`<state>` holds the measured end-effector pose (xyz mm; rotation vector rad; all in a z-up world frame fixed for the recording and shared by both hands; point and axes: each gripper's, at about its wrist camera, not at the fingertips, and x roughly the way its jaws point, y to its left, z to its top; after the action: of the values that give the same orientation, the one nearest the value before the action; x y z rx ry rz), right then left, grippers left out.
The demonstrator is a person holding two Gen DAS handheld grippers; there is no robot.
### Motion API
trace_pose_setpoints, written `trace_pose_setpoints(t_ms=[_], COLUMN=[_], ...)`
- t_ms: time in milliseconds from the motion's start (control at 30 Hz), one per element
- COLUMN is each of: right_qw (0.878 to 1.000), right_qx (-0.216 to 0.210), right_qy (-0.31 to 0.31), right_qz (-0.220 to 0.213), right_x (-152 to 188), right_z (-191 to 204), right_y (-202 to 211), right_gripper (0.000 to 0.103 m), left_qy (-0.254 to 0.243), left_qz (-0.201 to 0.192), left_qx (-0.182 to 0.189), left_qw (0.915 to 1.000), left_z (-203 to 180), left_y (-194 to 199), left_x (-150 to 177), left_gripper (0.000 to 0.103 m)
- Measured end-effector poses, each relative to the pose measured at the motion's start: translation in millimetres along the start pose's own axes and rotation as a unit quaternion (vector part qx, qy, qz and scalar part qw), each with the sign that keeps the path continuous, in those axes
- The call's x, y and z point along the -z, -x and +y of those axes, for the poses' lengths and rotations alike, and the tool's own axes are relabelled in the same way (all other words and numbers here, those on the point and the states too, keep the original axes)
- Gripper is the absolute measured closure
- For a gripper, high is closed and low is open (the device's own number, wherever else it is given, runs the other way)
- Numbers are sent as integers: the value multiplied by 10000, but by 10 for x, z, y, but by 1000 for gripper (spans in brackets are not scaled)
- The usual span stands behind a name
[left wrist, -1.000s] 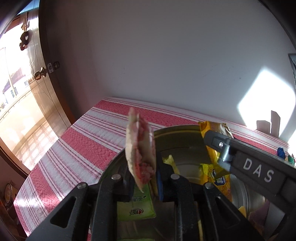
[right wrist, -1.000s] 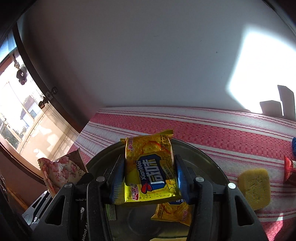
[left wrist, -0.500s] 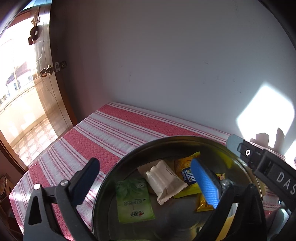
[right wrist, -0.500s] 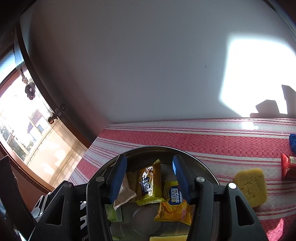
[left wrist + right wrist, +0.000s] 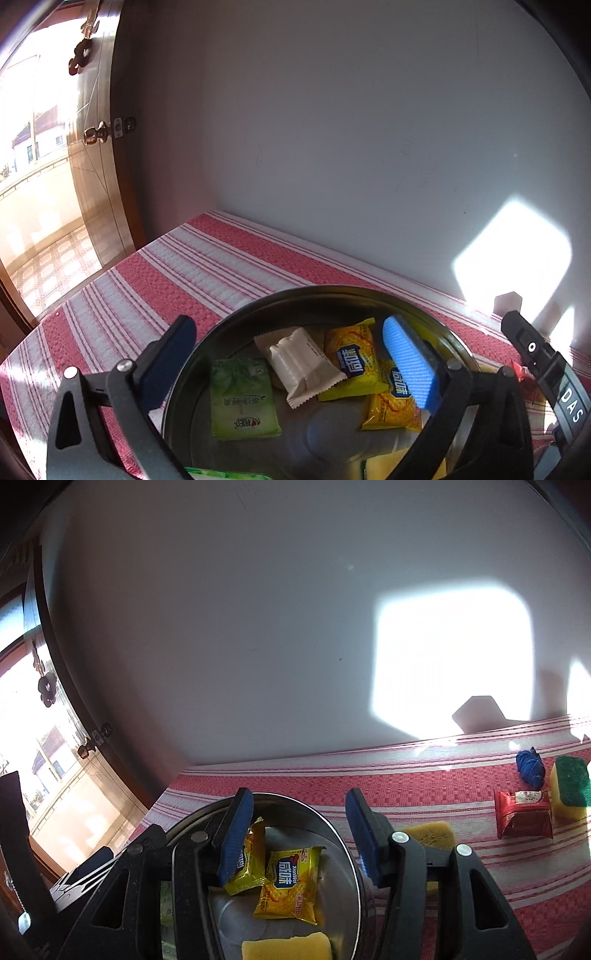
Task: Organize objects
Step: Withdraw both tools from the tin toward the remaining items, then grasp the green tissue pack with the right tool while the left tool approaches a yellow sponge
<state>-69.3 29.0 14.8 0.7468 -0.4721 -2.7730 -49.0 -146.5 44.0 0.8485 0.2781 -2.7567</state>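
Both packets have left the jaws since a second ago: the pale packet [image 5: 301, 363] lies in the round metal tray [image 5: 258, 306] beside a green sachet [image 5: 242, 400], and two yellow cracker packets [image 5: 290, 884] with blue labels lie just right of it. Over the tray, the left gripper [image 5: 291, 354] has just been opening and stands wide and empty. Right gripper [image 5: 299, 834] is half open, empty. Further right on the red-striped tabletop [image 5: 424, 775] sit a red packet [image 5: 524, 814] and sponges.
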Motion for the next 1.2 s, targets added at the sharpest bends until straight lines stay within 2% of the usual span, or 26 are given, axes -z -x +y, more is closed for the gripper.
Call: trace_pose_setpoints(t_ms=[133,333,700,900,1000,1200], right_qw=[9985,9958,9907,9884,9871,9856], right_qx=[442,841,1229,1436,1522,1652], right_qy=[95,201,575,485,483,361], right_qz=[-316,-286,-124,-104,-103,-62], right_x=[40,146,282,323,322,286], right_z=[-172,-398,-877,-1201,-1330,-1570], right_y=[144,207,407,578,669,834], right_gripper=[48,47,47,47,47,47], left_qy=[52,-53,118,-444,-671,-1005], left_qz=[-215,-504,-1201,-1606,-1617,-1304], left_qx=[-108,54,807,816,887,992], left_qw=[9997,9987,9894,9826,9806,9814], left_z=[-42,-193,-481,-851,-1020,-1338], left_y=[84,216,602,769,805,794], left_x=[30,124,421,681,779,924], left_gripper=[0,0,0,0,0,0])
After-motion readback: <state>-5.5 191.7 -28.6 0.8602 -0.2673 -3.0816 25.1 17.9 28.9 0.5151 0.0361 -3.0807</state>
